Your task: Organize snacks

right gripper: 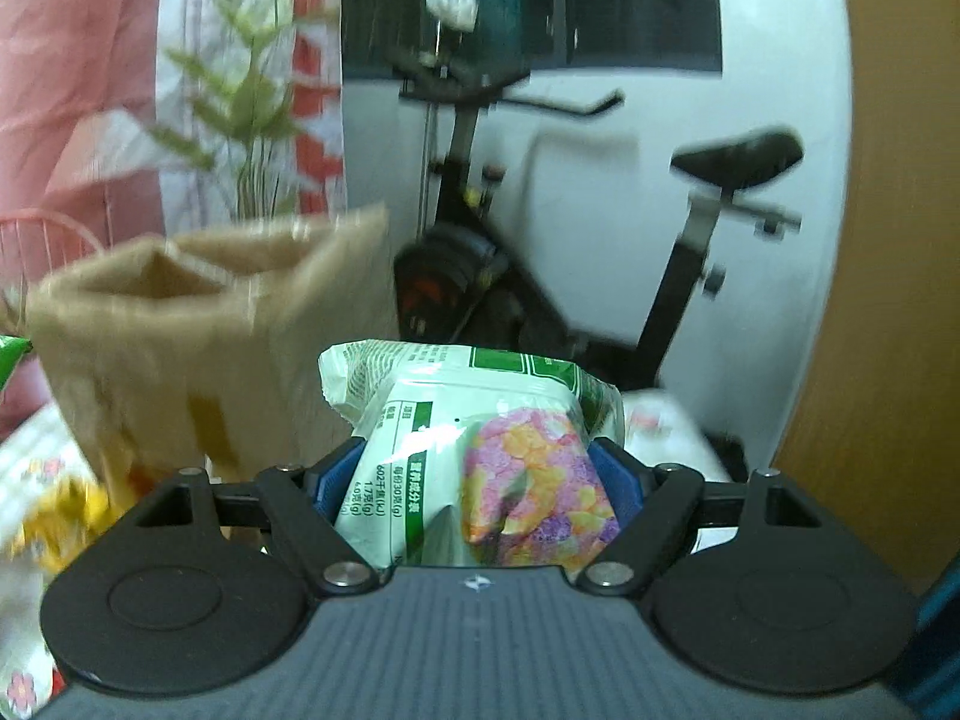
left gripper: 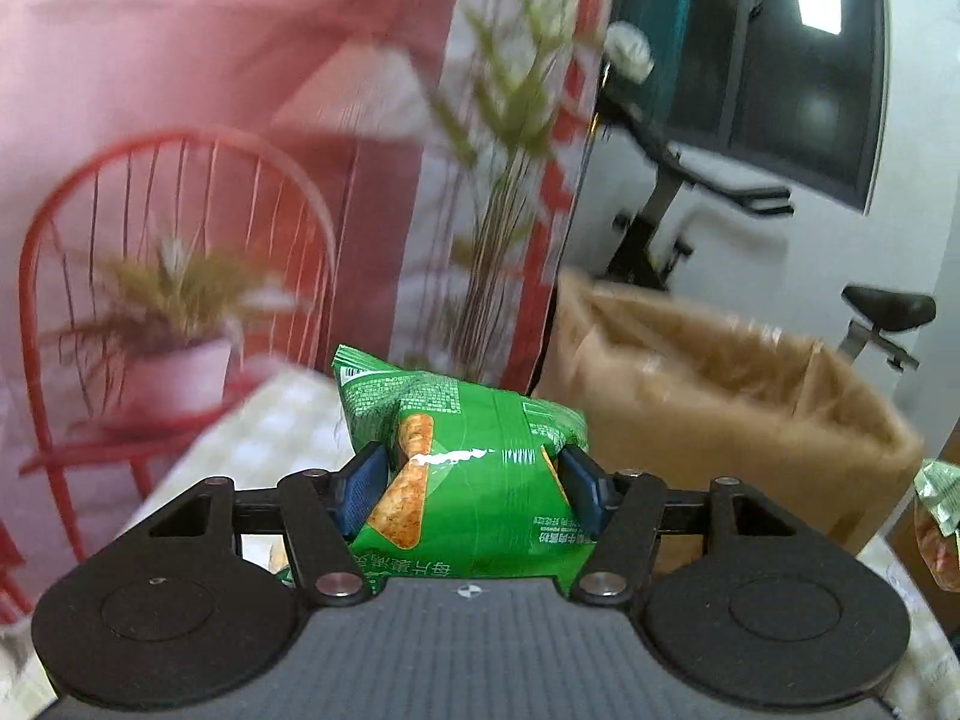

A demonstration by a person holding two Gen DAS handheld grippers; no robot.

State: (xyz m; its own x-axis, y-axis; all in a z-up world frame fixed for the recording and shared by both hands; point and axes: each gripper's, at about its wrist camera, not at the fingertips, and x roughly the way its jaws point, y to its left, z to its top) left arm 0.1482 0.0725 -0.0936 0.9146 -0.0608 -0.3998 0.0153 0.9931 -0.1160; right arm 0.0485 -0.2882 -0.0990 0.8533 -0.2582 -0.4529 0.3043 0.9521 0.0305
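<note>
Aloft, green chip bag (left gripper: 474,474) in left gripper (left gripper: 474,480), white snack bag (right gripper: 480,480) in right gripper (right gripper: 480,486).

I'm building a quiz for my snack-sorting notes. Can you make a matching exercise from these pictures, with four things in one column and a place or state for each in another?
Things:
1. green chip bag
2. pale snack bag
3. brown paper bag
4. red chair

Places or states:
A. standing open at the top
B. gripped in the right tongs
C. holding a potted plant
D. gripped in the left tongs

Pairs: 1-D, 2-B, 3-A, 4-C
</note>
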